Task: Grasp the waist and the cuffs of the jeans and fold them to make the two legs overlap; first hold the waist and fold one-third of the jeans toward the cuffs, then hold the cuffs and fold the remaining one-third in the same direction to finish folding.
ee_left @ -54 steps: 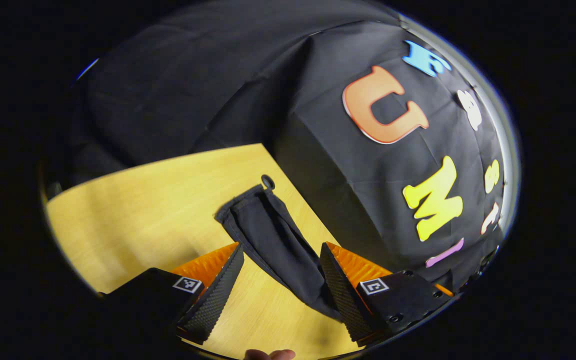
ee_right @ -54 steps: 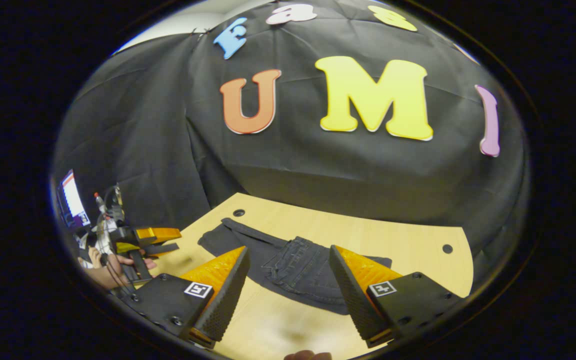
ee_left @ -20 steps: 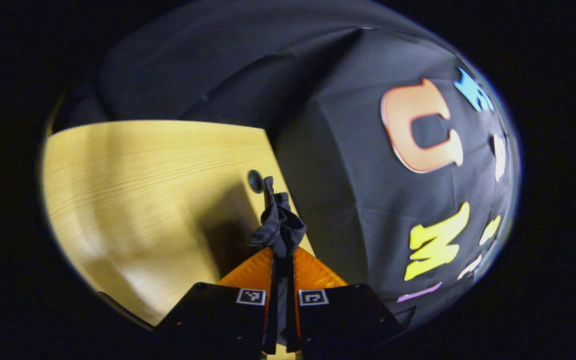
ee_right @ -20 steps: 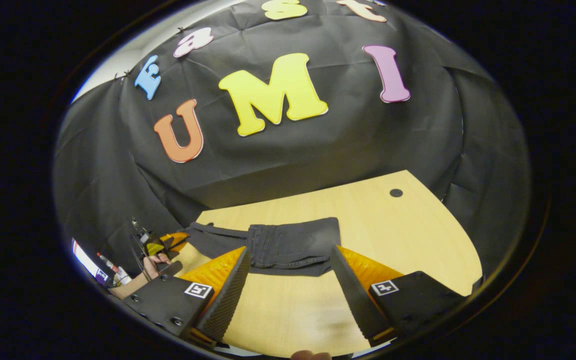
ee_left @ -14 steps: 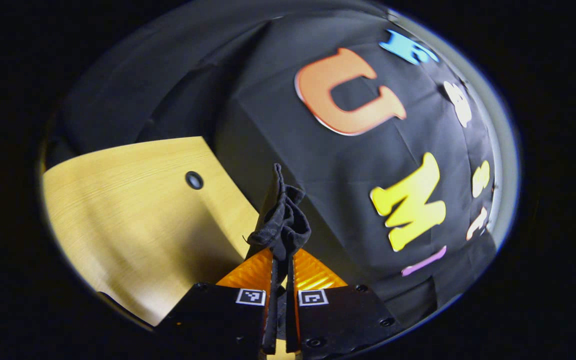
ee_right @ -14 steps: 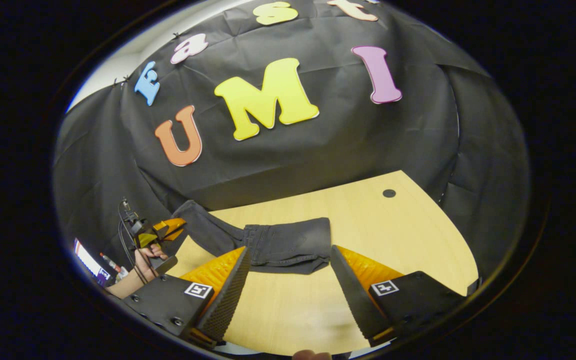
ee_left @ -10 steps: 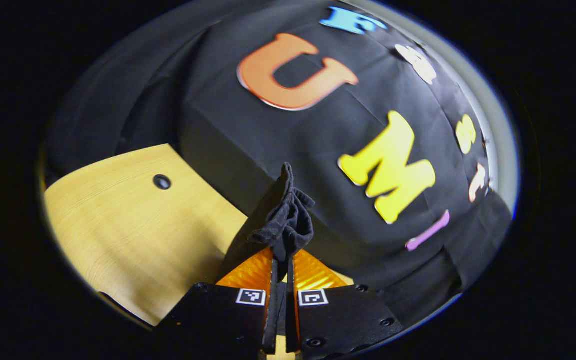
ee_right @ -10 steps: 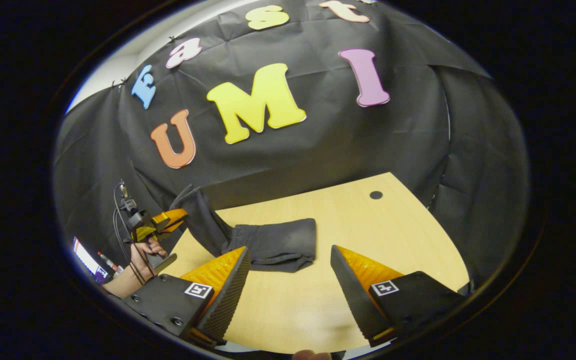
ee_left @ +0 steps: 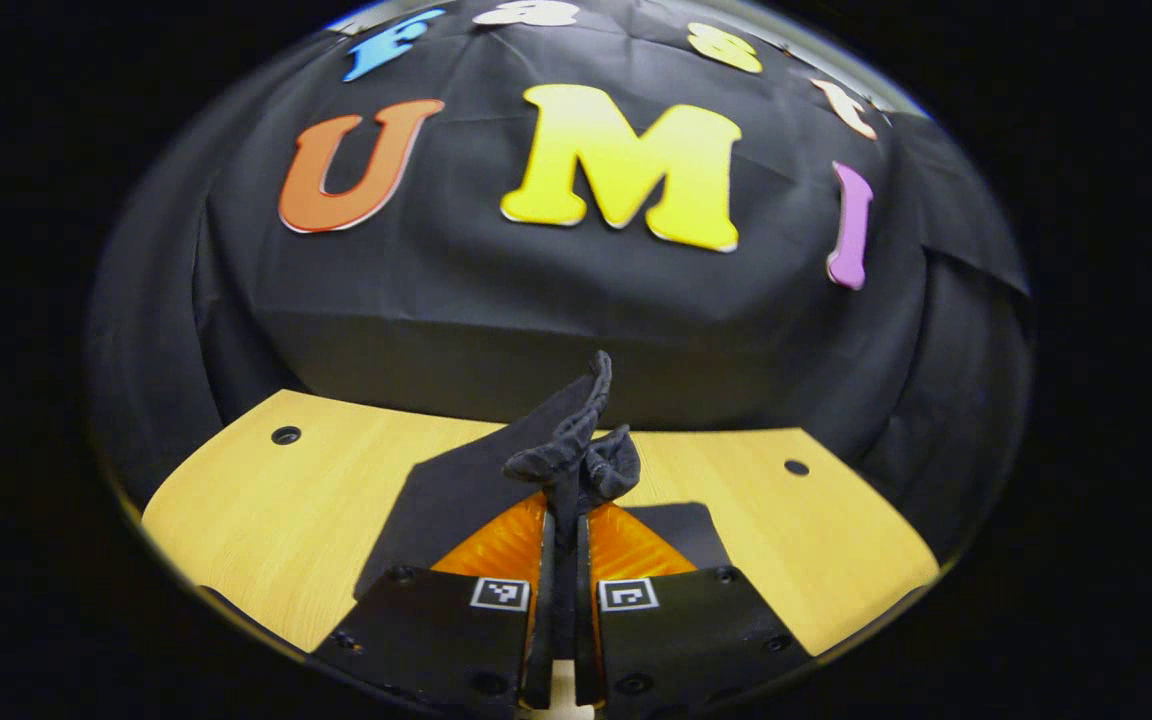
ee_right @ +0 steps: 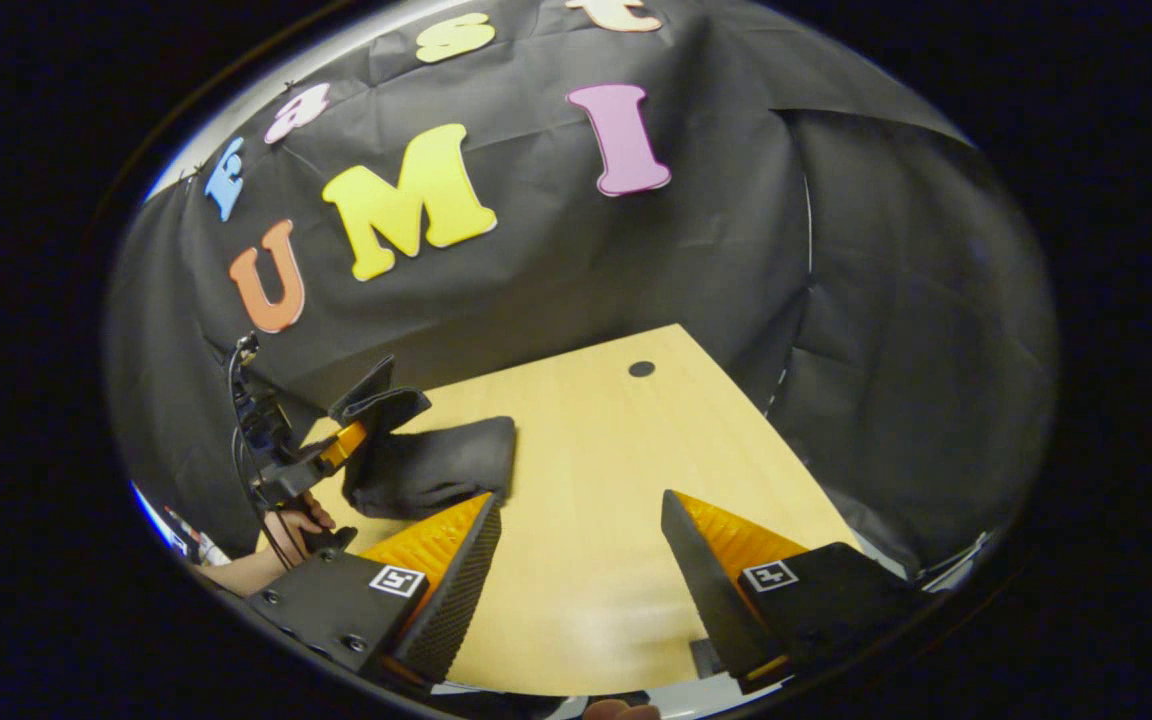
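- One light wooden worktop [ee_right: 596, 470] carries the work, and the dark denim jeans [ee_right: 431, 465] lie as a folded bundle toward its left side in the right gripper view; it looks like the last fold, cuffs carried over the bundle.
- Most of the jeans rest flat, while one end rises off the bundle to the left claw [ee_left: 563, 520]; lay this flap squarely over the bundle, edges lined up, not dragged sideways.
- Bunched dark cuffs [ee_left: 576, 455] stick out beyond the left claw's tips, pinched tight between both fingers; the wad is thick and crumpled, so lower it close to the bundle before letting go, or the flap may land creased.
- Left claw, seen in the right gripper view [ee_right: 341, 447] with a hand [ee_right: 286, 525] below it, sits just beside the bundle's near-left edge.
- Right claw [ee_right: 581, 570] stands wide apart, gripping nothing, above bare worktop; it could press the bundle so it does not slide.
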Motion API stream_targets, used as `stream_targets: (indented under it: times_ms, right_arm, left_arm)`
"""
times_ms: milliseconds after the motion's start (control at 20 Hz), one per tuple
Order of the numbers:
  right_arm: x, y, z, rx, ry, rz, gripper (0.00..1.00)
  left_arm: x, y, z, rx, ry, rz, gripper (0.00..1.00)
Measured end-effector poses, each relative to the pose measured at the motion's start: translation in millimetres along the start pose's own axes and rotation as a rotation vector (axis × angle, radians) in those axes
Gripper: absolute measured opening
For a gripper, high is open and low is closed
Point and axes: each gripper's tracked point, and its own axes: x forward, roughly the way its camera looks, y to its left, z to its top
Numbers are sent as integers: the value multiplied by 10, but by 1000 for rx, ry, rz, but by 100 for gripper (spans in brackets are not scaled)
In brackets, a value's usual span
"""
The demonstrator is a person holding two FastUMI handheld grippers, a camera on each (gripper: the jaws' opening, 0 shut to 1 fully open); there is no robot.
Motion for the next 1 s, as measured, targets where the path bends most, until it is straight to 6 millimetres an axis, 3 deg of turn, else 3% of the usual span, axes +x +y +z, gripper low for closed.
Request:
stream_targets:
  times_ms: [50,100,150,200,250,300,350,450,500,600,650,700,850,950,1000]
  right_arm:
    - [20,-46,-48,-6,16,-7,99]
    - [31,-82,-99,-13,31,-10,94]
    - [55,-85,-132,-22,41,-9,99]
    - [67,-78,-138,-29,49,-6,94]
    - [78,-62,-135,-37,52,-2,94]
    - [96,-44,-133,-43,53,1,96]
    - [105,-12,-116,-48,54,6,99]
    - [143,64,-113,-63,56,13,100]
    - [159,95,-127,-72,59,13,99]
    - [142,180,-126,-84,53,23,99]
    - [145,236,-112,-92,47,26,99]
    - [150,294,-108,-100,42,33,94]
    - [167,530,-22,-123,8,60,99]
    - [171,736,126,-152,-43,82,94]
    - [201,840,196,-170,-70,96,100]
  left_arm:
    - [48,-85,-205,30,32,-14,12]
    - [81,-163,-387,56,67,-26,13]
    - [110,-188,-529,74,97,-28,15]
    - [132,-186,-634,86,117,-26,18]
    - [159,-198,-700,83,127,-33,19]
    - [183,-227,-793,72,145,-36,41]
    - [200,-226,-842,61,155,-35,34]
    - [226,-254,-866,42,163,-53,41]
    - [201,-319,-851,28,164,-87,63]
    - [182,-361,-878,16,179,-102,88]
    - [109,-363,-840,16,181,-106,100]
    - [53,-379,-802,7,178,-117,100]
    - [-221,-414,-567,-50,154,-148,100]
    - [-422,-301,-265,-53,98,-134,100]
    - [-553,-220,-71,-41,65,-120,100]
